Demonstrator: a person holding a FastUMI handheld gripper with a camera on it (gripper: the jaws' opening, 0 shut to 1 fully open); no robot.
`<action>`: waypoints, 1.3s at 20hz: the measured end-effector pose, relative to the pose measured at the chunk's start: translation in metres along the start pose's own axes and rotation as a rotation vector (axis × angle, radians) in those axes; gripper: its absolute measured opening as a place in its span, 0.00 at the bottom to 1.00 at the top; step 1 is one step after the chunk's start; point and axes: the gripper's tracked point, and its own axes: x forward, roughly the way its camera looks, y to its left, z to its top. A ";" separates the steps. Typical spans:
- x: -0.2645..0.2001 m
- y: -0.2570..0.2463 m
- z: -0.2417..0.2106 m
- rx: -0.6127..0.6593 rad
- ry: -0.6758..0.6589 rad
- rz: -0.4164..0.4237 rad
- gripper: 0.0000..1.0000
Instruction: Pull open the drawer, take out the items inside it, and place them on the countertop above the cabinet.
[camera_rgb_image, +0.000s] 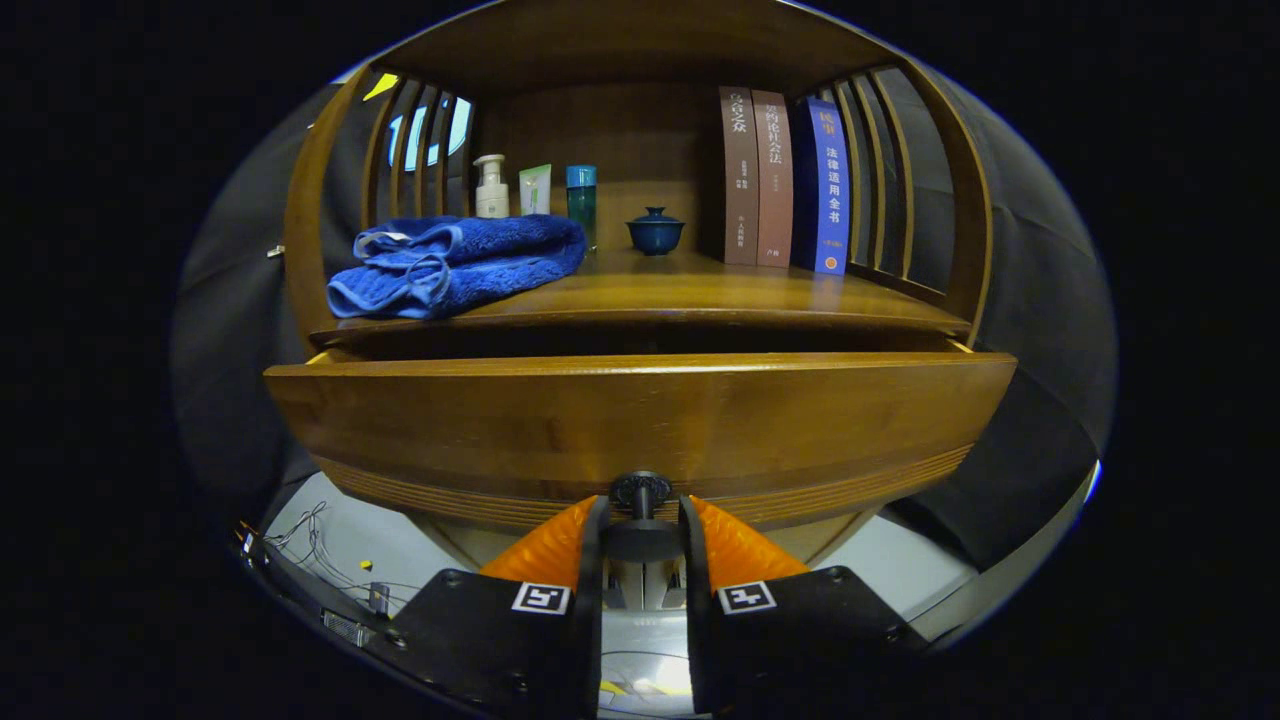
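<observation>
Two fingers of gripper (641, 520) clamp knob (640, 490) between them | drawer (640, 420) partly out | risk – skewed pull slips knob free, or drawer jams.

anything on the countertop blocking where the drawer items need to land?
Partly. A folded blue towel covers the countertop's left front; bottles, a lidded cup and books line the back. The middle and right front look free. The gripper is closed on the drawer knob; drawer contents are hidden.
</observation>
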 end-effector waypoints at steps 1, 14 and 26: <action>-0.011 0.000 -0.005 0.004 0.004 0.004 0.39; -0.115 0.000 -0.074 0.029 0.122 0.043 0.39; -0.131 0.002 -0.092 -0.010 0.155 0.049 0.42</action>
